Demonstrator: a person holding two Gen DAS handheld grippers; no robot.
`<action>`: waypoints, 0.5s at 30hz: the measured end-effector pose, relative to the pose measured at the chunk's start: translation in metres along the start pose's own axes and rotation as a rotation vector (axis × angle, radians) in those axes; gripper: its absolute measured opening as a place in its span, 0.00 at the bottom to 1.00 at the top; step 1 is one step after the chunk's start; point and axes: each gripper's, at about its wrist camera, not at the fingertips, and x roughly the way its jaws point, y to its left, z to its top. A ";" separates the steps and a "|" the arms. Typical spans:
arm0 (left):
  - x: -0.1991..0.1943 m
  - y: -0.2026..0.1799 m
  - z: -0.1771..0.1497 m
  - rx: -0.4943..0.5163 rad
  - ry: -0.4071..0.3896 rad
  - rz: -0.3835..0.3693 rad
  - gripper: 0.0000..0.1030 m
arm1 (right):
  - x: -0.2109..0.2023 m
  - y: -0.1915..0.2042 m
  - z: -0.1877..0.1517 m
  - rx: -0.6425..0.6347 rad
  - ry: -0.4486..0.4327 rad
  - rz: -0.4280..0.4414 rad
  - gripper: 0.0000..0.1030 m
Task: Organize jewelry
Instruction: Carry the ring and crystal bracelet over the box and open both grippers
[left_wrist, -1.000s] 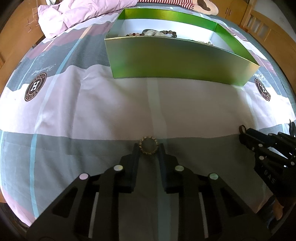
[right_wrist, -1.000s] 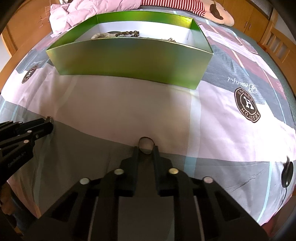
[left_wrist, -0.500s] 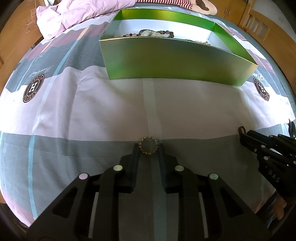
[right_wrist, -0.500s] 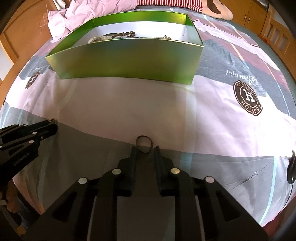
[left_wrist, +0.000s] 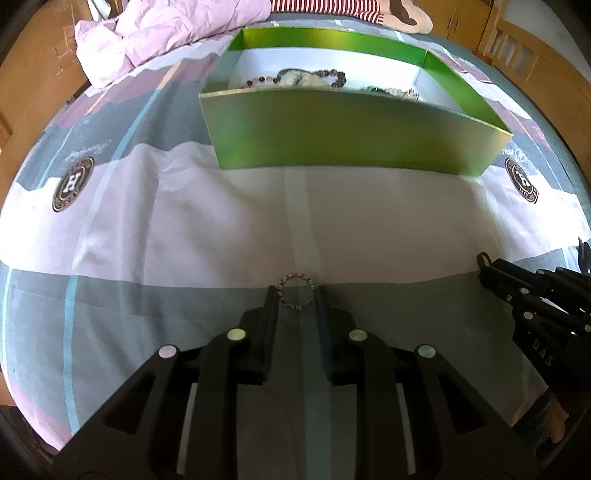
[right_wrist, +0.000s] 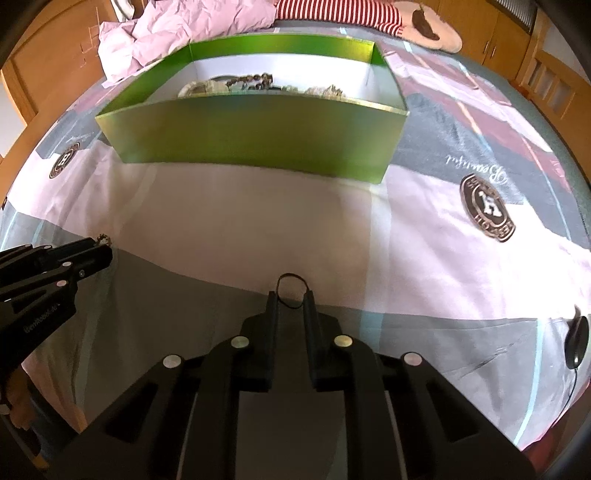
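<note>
— Gold-toned, that beaded ring (left_wrist: 296, 291): where does it sit against the left gripper (left_wrist: 296, 295)?

— Right at the tips. The two black fingers (left_wrist: 271, 301) press it from either side, so the jaws stand narrow, closed on the ring, and the front arc of the ring pokes out past them. It hangs above the grey band of the patchwork bedsheet (left_wrist: 184, 221), not touching the cloth as far as I can tell.

— And the right gripper (right_wrist: 291, 295)?

— Same story with a thin dark wire hoop (right_wrist: 293, 283). Its lower part is pinched between the fingers (right_wrist: 309, 302) and the rounded top loops out in front. Jaws narrow there too, clamped on the hoop.

— How do the two tools stand to each other?

— Side by side, well apart, both pointing toward the shiny green cardboard box (left_wrist: 351, 129). In the right wrist view the left one's tip shows at the left edge with the ring on it.

— What does the box hold?

— A string of dark round beads (right_wrist: 251, 79) and a pale tangle of other jewelry (left_wrist: 299, 78) on its white floor. The box lies well ahead of both grippers, with a pale pink strip of sheet between.
</note>
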 end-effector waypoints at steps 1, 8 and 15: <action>-0.003 0.000 0.001 0.001 -0.009 0.005 0.20 | -0.004 0.001 0.001 -0.001 -0.011 -0.003 0.13; -0.041 -0.006 0.010 0.011 -0.112 0.040 0.20 | -0.042 0.006 0.012 -0.006 -0.110 -0.013 0.13; -0.087 -0.009 0.021 0.000 -0.226 0.049 0.20 | -0.078 0.011 0.024 -0.006 -0.198 0.006 0.13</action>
